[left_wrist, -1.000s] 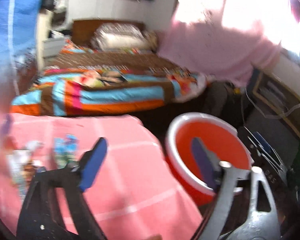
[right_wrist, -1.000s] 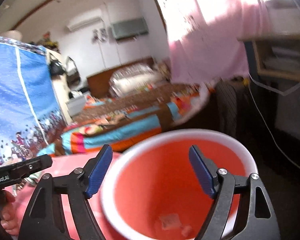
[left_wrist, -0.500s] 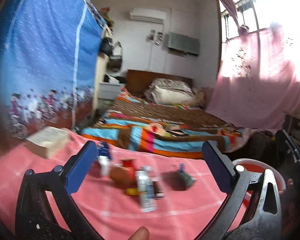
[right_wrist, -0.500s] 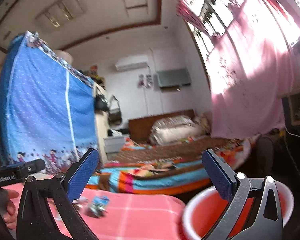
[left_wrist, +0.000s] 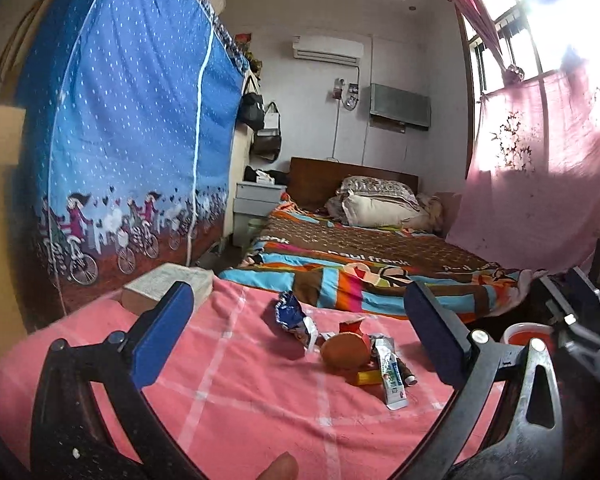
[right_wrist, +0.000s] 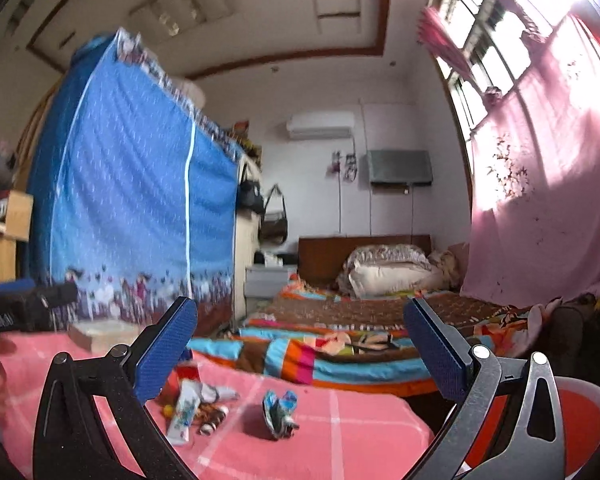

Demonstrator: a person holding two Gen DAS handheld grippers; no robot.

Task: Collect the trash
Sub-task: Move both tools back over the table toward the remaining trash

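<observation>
Both the left gripper and right gripper are gaping wide, holding nothing; a book is lying beyond the wrappers; the red bin is standing beside the table.

A crumpled blue wrapper, a squeezed toothpaste tube and a round brown lid sat clustered just ahead of the left gripper, red bin off right.
</observation>
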